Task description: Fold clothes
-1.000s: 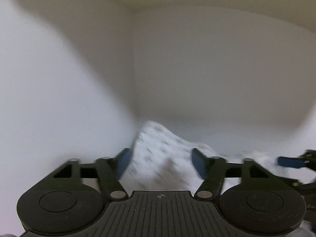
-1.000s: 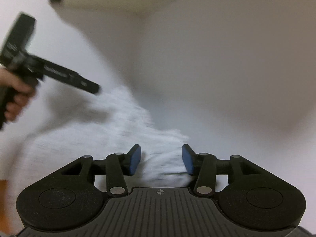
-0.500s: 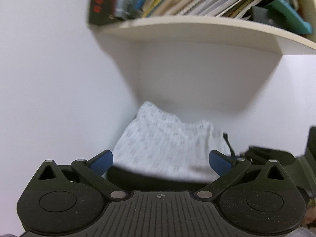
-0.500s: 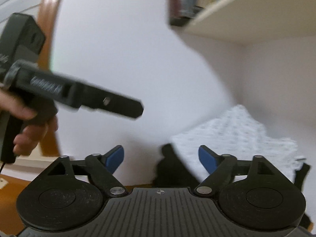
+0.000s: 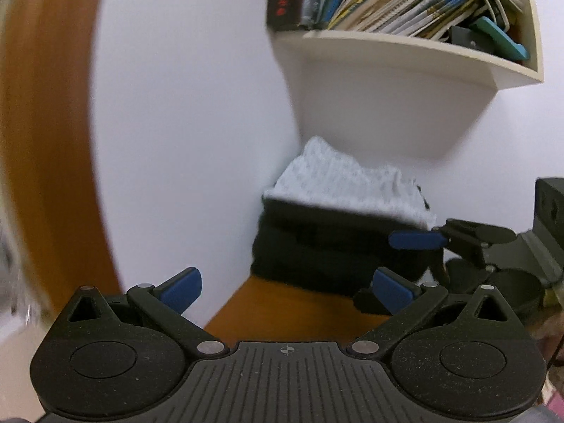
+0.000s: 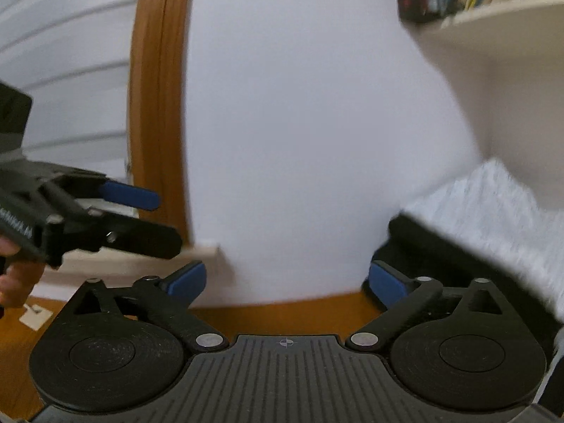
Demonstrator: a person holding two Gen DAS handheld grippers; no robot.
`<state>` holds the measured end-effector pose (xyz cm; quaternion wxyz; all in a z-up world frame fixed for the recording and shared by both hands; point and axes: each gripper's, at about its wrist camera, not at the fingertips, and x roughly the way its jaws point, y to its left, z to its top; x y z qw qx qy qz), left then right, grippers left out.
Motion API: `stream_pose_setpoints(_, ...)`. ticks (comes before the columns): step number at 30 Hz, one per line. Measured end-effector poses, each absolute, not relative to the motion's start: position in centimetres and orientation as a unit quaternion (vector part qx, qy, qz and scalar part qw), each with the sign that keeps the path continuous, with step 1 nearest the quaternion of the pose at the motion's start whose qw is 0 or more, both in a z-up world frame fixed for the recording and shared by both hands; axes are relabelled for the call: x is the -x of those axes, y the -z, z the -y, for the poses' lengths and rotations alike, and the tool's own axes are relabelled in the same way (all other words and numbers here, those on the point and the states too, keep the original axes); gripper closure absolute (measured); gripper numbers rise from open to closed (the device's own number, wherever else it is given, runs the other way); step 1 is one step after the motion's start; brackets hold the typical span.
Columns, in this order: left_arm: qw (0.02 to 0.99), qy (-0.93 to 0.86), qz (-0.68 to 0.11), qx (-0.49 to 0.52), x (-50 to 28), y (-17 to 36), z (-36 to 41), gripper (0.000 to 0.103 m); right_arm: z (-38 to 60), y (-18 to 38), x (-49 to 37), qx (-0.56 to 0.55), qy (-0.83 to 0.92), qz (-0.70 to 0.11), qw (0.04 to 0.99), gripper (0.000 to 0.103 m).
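A white patterned folded garment [image 5: 345, 183] lies on top of a stack of black folded clothes [image 5: 335, 246] in the wall corner under a shelf. My left gripper [image 5: 286, 290] is open wide, pulled back from the stack, with nothing between its blue pads. My right gripper [image 6: 286, 280] is still opening its jaws, and they are empty too. From its view the white garment [image 6: 493, 218] and the black clothes [image 6: 440, 257] sit off to the right. The left gripper [image 6: 169, 220] shows at the left edge, held by a hand [image 6: 14, 278].
A cream shelf [image 5: 387, 49] packed with books hangs above the stack. The orange wooden tabletop [image 5: 282, 313] runs below the grippers. A wooden frame [image 6: 158, 105] and white slats [image 6: 63, 70] stand to the left of the white wall.
Both grippers have let go of the white garment, spread their jaws wide and drawn back from the corner. Both views have swung left, and the stack now lies farther off.
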<state>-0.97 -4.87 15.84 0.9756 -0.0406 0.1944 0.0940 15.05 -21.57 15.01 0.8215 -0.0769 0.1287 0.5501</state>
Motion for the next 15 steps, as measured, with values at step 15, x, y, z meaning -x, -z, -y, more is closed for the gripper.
stream_pose_setpoints(15,0.956,-0.055,-0.280,0.068,3.3,-2.0,-1.6,0.000,18.2,-3.8,-9.4,0.095,-0.432,-0.284,0.851,0.000)
